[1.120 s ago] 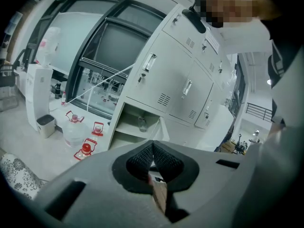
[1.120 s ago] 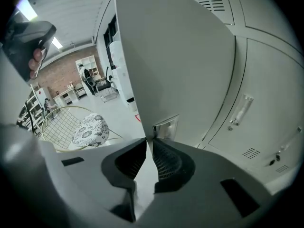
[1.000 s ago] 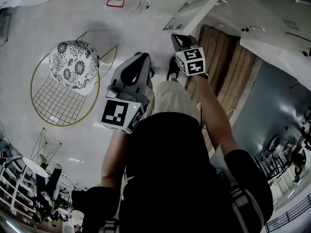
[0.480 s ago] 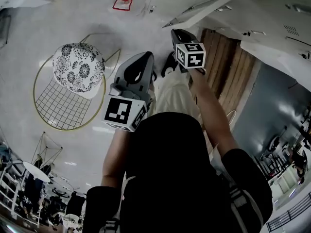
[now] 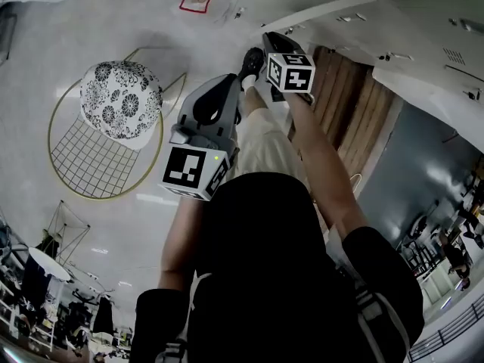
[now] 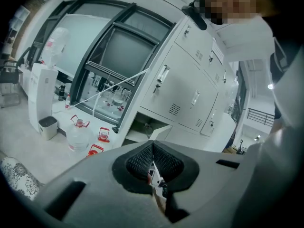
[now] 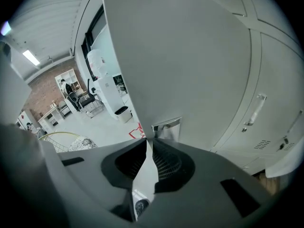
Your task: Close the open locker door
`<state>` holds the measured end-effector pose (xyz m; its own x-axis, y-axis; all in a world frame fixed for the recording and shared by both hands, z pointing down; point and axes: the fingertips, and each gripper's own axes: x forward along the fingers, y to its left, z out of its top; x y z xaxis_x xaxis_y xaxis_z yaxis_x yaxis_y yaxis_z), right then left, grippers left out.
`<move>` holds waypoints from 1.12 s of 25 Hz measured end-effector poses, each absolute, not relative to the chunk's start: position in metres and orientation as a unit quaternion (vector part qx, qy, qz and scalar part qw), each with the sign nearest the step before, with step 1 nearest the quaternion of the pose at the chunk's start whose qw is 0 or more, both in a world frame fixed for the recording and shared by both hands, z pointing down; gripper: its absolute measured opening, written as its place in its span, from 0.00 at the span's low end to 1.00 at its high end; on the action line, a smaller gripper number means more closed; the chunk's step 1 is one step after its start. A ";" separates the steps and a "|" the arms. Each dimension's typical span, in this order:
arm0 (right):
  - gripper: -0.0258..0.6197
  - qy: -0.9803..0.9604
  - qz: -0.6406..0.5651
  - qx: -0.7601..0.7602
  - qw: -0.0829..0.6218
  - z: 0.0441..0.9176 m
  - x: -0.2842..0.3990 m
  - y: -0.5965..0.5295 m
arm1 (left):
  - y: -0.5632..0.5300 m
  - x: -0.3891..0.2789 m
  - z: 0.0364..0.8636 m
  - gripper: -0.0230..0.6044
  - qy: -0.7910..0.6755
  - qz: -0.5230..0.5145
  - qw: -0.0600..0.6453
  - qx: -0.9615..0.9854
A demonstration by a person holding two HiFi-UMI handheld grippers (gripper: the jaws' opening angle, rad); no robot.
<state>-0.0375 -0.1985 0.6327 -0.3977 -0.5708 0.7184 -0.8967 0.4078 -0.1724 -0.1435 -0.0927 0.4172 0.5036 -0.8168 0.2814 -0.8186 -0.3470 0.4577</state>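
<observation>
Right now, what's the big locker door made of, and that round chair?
The locker door looks like painted sheet metal: smooth, matte pale grey, with a shiny steel-looking handle plate. The chair seems thin gold-coloured metal wire, a see-through grid; its flowery cushion is probably fabric.

Left tool [image 6: 152, 148] jaws together, white lockers [image 6: 190, 94] ahead — one compartment [image 6: 141, 127] open

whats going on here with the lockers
A person stands at a bank of grey lockers with a gripper in each hand. The right gripper, jaws together, is up at the edge of the open locker door, near its metal handle; whether it touches is unclear. The left gripper is shut on nothing, farther off. The door is not yet closed.
</observation>
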 end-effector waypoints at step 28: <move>0.11 -0.803 0.267 0.458 0.273 0.636 -0.059 -0.271 | -0.122 -0.147 0.421 0.06 -0.518 0.005 0.280 0.808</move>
